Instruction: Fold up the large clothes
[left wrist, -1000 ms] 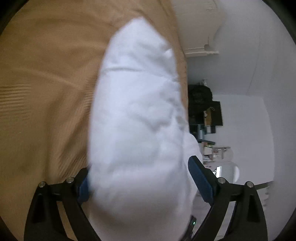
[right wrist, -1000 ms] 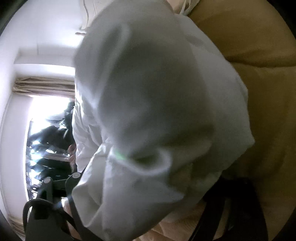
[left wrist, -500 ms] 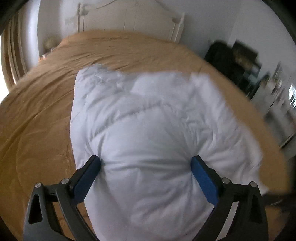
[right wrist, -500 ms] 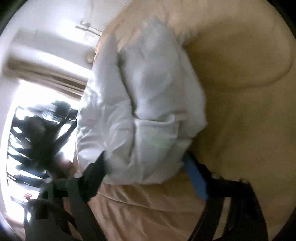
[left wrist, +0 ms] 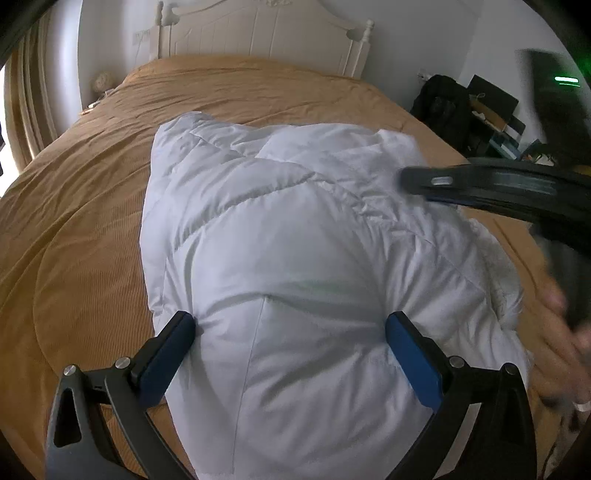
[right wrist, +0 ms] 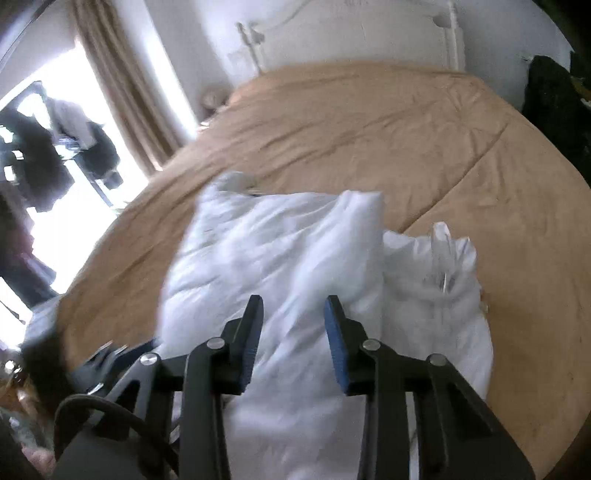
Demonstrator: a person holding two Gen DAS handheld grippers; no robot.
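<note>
A white puffy down jacket (left wrist: 288, 243) lies folded in a bundle on the tan bed cover (left wrist: 74, 229). My left gripper (left wrist: 290, 332) is wide open, its blue pads on either side of the bundle's near end. The right gripper's finger shows as a dark blurred bar (left wrist: 480, 184) over the jacket's right side. In the right wrist view the jacket (right wrist: 280, 258) lies below my right gripper (right wrist: 293, 317), which is open with a narrow gap and holds nothing. A fur-trimmed part (right wrist: 439, 266) lies at the right.
The white headboard (left wrist: 266, 33) stands at the far end of the bed. Dark bags and shelves (left wrist: 450, 110) stand at the right. A curtain (right wrist: 122, 85) and bright window are at the left. A hand (left wrist: 565, 332) shows at the right edge.
The jacket bundle has come down from the air onto the bed. My right gripper let go of it, lifted and narrowed its jaws. My left gripper stays open around the near end.
</note>
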